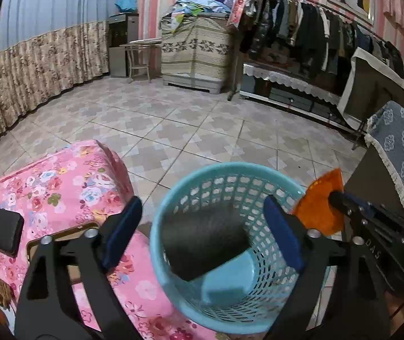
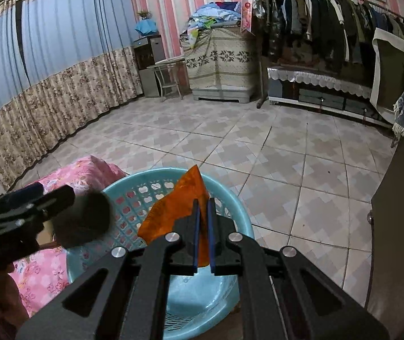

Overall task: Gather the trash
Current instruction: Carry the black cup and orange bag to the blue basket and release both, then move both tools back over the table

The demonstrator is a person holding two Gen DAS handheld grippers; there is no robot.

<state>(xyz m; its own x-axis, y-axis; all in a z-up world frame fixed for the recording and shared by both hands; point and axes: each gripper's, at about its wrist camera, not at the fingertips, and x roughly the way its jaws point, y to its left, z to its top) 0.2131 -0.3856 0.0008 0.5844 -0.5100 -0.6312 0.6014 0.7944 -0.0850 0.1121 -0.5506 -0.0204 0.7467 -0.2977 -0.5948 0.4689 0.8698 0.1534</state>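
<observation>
Pink-striped walls, a tiled floor and a rack of dark clothes fill the upper half of both views, with a pink floral cloth (image 1: 68, 187) at lower left. Low in the centre stands the turquoise basket (image 1: 173, 195), and inside it, blurred, is a dark cylinder-shaped object (image 1: 202, 243) that I judge to be trash dropping from my left gripper (image 1: 202, 232), whose blue pads stand wide apart with nothing pressed between them. My right gripper (image 2: 203, 232) has its pads closed on an orange wrapper (image 2: 173, 212), held over the basket's rim near the middle of the right wrist view; from the left wrist view it shows at centre right. I take the step in hand to be dropping collected pieces into the basket. Next, I think, the right gripper should move further over the opening and spread its pads so the wrapper falls inside rather than catching on the rim. Only the letters "DAS" can be read, on the right gripper's body, lower right of the left wrist view
</observation>
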